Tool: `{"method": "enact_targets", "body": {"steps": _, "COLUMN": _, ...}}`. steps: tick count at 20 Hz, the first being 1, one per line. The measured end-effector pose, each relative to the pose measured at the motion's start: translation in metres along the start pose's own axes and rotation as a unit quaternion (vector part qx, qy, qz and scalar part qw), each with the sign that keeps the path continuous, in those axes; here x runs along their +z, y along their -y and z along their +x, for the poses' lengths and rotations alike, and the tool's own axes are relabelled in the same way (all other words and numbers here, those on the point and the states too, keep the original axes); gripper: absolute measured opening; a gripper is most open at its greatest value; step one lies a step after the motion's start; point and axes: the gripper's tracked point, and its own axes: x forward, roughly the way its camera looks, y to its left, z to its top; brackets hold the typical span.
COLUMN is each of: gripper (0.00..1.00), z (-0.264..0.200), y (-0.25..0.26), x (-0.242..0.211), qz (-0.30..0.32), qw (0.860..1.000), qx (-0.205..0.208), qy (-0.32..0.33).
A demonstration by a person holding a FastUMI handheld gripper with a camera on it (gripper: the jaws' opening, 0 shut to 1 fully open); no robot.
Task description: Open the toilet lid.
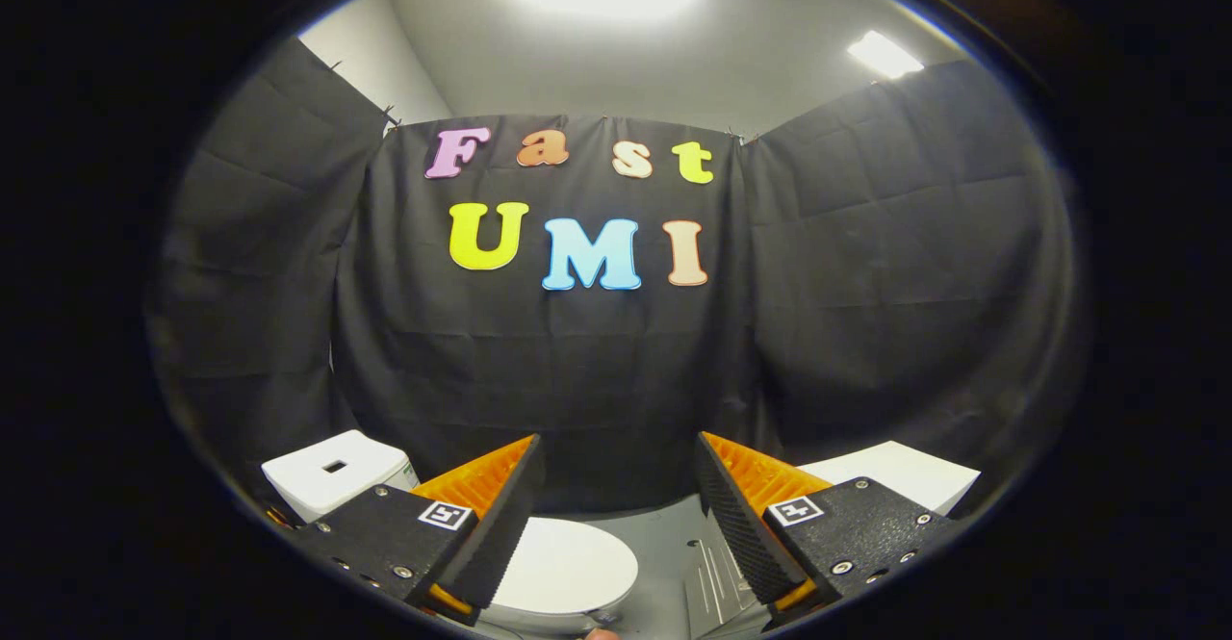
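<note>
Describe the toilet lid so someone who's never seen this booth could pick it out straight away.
Start at the black cloth wall and look down to the white tank at its foot. The toilet lid lies closed just beside the tank, below the open gripper. It is the one rounded white shape; the tank and the white box are square-edged.

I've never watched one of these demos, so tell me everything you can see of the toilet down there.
The toilet is white and glossy, like ceramic with a plastic lid. Its rounded lid lies flat and closed, low between and below the gripper, partly hidden behind one of the spread fingers. Its boxy white tank stands off to one side against the black cloth wall, with a small dark rectangle on top. Nothing touches the lid.
</note>
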Motion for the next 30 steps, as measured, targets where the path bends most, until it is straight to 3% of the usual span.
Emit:
{"method": "enact_targets", "body": {"steps": 6, "gripper": 0.96, "z": 0.021, "y": -0.005, "x": -0.059, "qz": -0.037, "qw": 0.998, "qx": -0.005, "qy": -0.048}}
{"method": "enact_targets", "body": {"steps": 10, "gripper": 0.96, "z": 0.030, "y": -0.021, "x": -0.108, "qz": 0.003, "qw": 0.995, "qx": 0.018, "qy": -0.099}}
{"method": "enact_targets", "body": {"steps": 14, "gripper": 0.96, "z": 0.034, "y": -0.018, "x": -0.160, "qz": 0.034, "qw": 0.988, "qx": 0.015, "qy": -0.151}}
{"method": "enact_targets", "body": {"steps": 25, "gripper": 0.96, "z": 0.018, "y": -0.031, "x": -0.297, "qz": 0.107, "qw": 0.944, "qx": -0.005, "qy": -0.313}}
{"method": "enact_targets", "body": {"steps": 30, "gripper": 0.96, "z": 0.003, "y": -0.022, "x": -0.344, "qz": 0.100, "qw": 0.921, "qx": -0.032, "qy": -0.375}}
